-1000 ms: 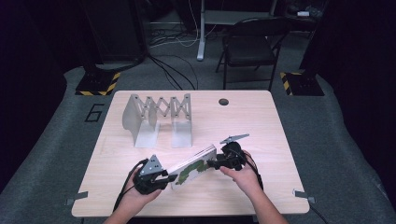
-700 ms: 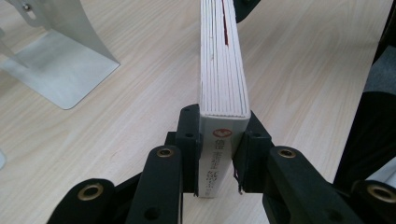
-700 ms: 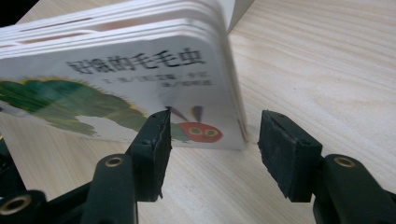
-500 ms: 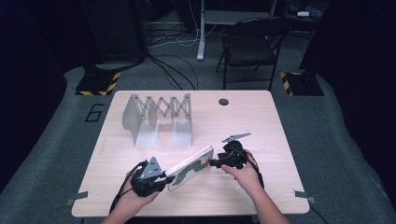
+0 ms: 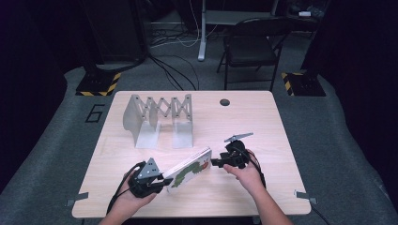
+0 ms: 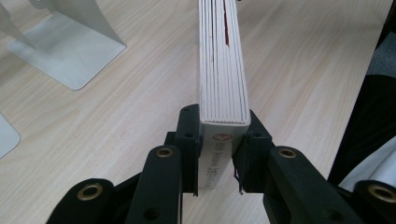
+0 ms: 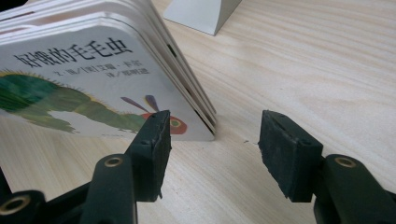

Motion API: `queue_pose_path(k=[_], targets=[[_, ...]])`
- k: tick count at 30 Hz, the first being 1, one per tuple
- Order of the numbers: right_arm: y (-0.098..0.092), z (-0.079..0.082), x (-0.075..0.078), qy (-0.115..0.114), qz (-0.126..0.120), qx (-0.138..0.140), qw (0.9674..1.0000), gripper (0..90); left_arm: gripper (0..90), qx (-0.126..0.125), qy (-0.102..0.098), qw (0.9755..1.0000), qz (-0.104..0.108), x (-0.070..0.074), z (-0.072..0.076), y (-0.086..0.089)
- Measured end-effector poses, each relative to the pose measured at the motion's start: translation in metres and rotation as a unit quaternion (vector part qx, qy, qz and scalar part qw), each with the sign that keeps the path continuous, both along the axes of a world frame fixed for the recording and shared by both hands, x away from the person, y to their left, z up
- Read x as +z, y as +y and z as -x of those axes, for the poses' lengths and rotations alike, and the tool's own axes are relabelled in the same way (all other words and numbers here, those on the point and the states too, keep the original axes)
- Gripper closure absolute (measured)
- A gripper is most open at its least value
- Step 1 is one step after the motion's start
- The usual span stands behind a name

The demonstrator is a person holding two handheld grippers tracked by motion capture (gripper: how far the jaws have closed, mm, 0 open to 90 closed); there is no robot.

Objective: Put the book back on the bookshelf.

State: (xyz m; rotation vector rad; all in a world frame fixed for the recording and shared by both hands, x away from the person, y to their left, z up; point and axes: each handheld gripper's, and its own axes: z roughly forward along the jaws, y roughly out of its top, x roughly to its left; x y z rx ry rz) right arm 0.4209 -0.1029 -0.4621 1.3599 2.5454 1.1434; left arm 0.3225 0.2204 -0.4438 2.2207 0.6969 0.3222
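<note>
Wooden counter (image 5: 263, 136): left gripper (image 5: 162, 180) clamps the book (image 5: 190, 168) by its spine end; right gripper (image 5: 217, 162) gapes just off the far corner.

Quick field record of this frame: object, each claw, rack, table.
object: thick white board book with green caterpillar cover, tilted on one long edge
left claw: shut on the book's spine end
right claw: open, at the book's far corner, pads off it
rack: grey metal accordion book rack, apart from book
table: light wooden table
</note>
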Motion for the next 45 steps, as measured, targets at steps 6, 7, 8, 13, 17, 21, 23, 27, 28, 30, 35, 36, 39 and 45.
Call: queue_pose_path(k=[6, 7, 8, 13, 17, 21, 23, 27, 28, 30, 35, 36, 39, 45], targets=[[-0.003, -0.001, 0.000, -0.008, -0.002, -0.004, 1.0000, 43.4, 73.4, -0.001, 0.003, 1.0000, -0.009, 0.002, -0.001, 0.005], [-0.003, -0.001, 0.001, -0.006, -0.004, -0.012, 0.9999, 42.5, 73.4, -0.006, 0.002, 0.9999, -0.012, 0.002, 0.000, 0.006], [-0.003, -0.001, 0.001, -0.006, -0.004, -0.012, 0.9999, 42.5, 73.4, -0.006, 0.002, 0.9999, -0.012, 0.002, 0.000, 0.006], [-0.002, -0.003, -0.001, -0.009, -0.010, -0.027, 0.9995, 41.5, 72.6, -0.007, 0.005, 0.9999, -0.011, 0.002, -0.001, 0.007], [0.004, -0.002, 0.001, -0.011, -0.001, -0.019, 0.9998, 41.4, 70.6, 0.008, 0.004, 1.0000, 0.002, 0.001, -0.001, 0.007], [0.007, -0.003, 0.001, -0.013, -0.003, -0.019, 0.9997, 41.4, 66.0, 0.010, 0.005, 0.9998, 0.014, 0.003, -0.005, 0.005], [0.007, -0.003, 0.001, -0.013, -0.003, -0.019, 0.9997, 41.4, 66.0, 0.011, 0.007, 0.9998, 0.012, 0.004, -0.008, 0.000], [0.008, -0.002, 0.002, -0.009, -0.002, -0.019, 0.9998, 41.4, 63.9, 0.018, 0.010, 0.9997, 0.012, 0.004, -0.012, -0.008], [0.008, -0.002, 0.002, -0.012, -0.002, -0.021, 0.9997, 41.4, 63.9, 0.021, 0.013, 0.9996, 0.013, 0.004, -0.013, -0.010], [0.007, -0.002, 0.001, -0.018, 0.000, -0.015, 0.9997, 41.4, 62.2, 0.024, 0.016, 0.9994, 0.017, 0.004, -0.015, -0.013], [0.008, 0.000, 0.001, -0.018, 0.000, -0.014, 0.9997, 41.4, 61.9, 0.030, 0.017, 0.9992, 0.018, 0.004, -0.021, -0.020], [0.008, 0.001, 0.001, -0.014, 0.003, -0.013, 0.9998, 41.4, 61.9, 0.033, 0.018, 0.9991, 0.020, 0.003, -0.022, -0.021], [0.007, 0.004, 0.002, -0.020, -0.002, -0.014, 0.9997, 41.4, 62.0, 0.032, 0.023, 0.9990, 0.019, 0.003, -0.025, -0.023], [0.006, 0.013, 0.004, -0.025, 0.001, -0.015, 0.9996, 41.4, 62.2, 0.032, 0.027, 0.9990, 0.017, 0.002, -0.028, -0.025]])
